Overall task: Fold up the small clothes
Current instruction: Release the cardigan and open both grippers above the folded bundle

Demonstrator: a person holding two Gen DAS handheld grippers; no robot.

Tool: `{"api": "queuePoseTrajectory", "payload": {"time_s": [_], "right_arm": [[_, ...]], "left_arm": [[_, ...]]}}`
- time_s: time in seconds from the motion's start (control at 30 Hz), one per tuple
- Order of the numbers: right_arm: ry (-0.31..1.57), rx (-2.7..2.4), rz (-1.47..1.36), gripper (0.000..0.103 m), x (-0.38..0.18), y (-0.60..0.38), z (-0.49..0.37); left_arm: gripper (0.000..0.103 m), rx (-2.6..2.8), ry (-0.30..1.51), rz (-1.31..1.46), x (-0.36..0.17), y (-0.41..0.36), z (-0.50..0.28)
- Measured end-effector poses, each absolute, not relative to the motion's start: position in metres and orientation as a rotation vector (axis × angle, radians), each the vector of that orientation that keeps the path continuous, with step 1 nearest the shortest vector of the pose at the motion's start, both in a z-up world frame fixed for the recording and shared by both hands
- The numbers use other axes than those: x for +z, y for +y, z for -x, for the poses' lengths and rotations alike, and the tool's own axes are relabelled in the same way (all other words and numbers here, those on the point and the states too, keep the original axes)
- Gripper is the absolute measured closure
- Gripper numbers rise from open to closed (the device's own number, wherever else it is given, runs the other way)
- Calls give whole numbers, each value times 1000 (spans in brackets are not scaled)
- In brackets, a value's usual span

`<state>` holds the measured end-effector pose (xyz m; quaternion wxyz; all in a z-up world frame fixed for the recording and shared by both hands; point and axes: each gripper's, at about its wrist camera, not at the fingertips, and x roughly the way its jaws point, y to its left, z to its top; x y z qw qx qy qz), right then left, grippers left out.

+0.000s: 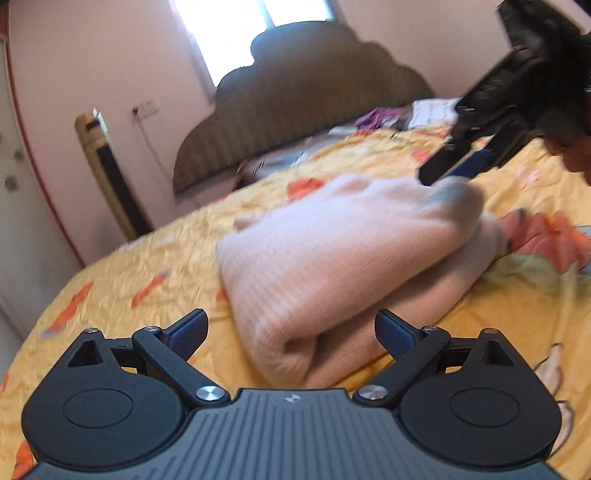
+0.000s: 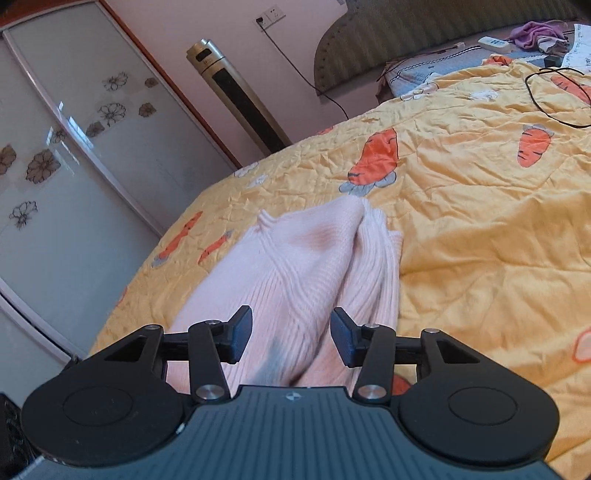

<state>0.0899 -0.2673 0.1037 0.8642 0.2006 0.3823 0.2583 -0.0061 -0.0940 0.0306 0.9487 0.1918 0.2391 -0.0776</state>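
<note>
A pale pink ribbed knit garment lies folded in a thick bundle on the yellow carrot-print bedspread. My left gripper is open and empty, its fingers just short of the bundle's near end. My right gripper is open, its fingers on either side of a raised fold of the same garment without closing on it. In the left wrist view the right gripper hovers at the garment's far right corner, where a small teal mark shows.
An upholstered headboard stands at the far end of the bed. A tower fan and a sliding wardrobe door stand by the wall. A black cable, a purple cloth and a remote lie near the pillows.
</note>
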Motion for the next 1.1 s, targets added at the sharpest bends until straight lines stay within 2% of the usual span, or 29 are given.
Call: {"api": "queuePoseTrajectory", "payload": {"time_s": [0.07, 0.1, 0.13, 0.17, 0.2, 0.23, 0.27, 0.33, 0.43, 0.5, 0.57, 0.6, 0.63, 0.7, 0.73, 0.8, 0.93, 1.1], "right_arm": [[834, 551, -351, 51, 100, -253, -84], [847, 549, -309, 51, 98, -246, -84], [854, 547, -276, 51, 96, -240, -85], [861, 554, -239, 54, 95, -235, -86], [870, 558, -204, 68, 95, -230, -87], [887, 555, -190, 77, 95, -229, -89], [899, 553, -177, 86, 97, -228, -90], [884, 545, -130, 88, 109, -225, -83], [898, 501, -95, 91, 106, -232, -74], [908, 520, -188, 91, 88, -244, -74], [896, 510, -254, 89, 87, -248, -72], [890, 500, -263, 79, 88, -248, -71], [883, 505, -269, 73, 90, -248, -70], [888, 522, -312, 48, 95, -253, -69], [880, 531, -364, 40, 100, -260, -69], [821, 530, -468, 12, 110, -276, -72], [773, 476, -616, 11, 107, -303, -104], [920, 383, -647, 19, 67, -297, -166]], "left_arm": [[6, -151, 522, -360, 23, -91, -7], [14, -131, 547, -359, 20, -92, -13], [40, -138, 568, -339, 20, -89, -17], [44, -137, 576, -316, 20, -86, -17], [56, -127, 574, -300, 21, -83, -15], [65, -120, 569, -288, 25, -79, -10], [66, -134, 572, -262, 30, -75, -7], [68, -159, 577, -227, 35, -66, -5], [68, -162, 609, -253, 13, -65, -11], [67, -162, 578, -295, 12, -70, -6], [62, -193, 571, -285, 20, -68, -1], [61, -229, 574, -264, 24, -61, 0], [56, -272, 584, -235, 29, -53, 2], [48, -379, 608, -130, 41, -29, 4], [42, -412, 618, -66, 47, -17, 3], [36, -462, 636, 83, 57, 7, -7], [32, -424, 677, 416, 63, 45, -53], [32, -358, 869, 738, 22, 68, -140]]}}
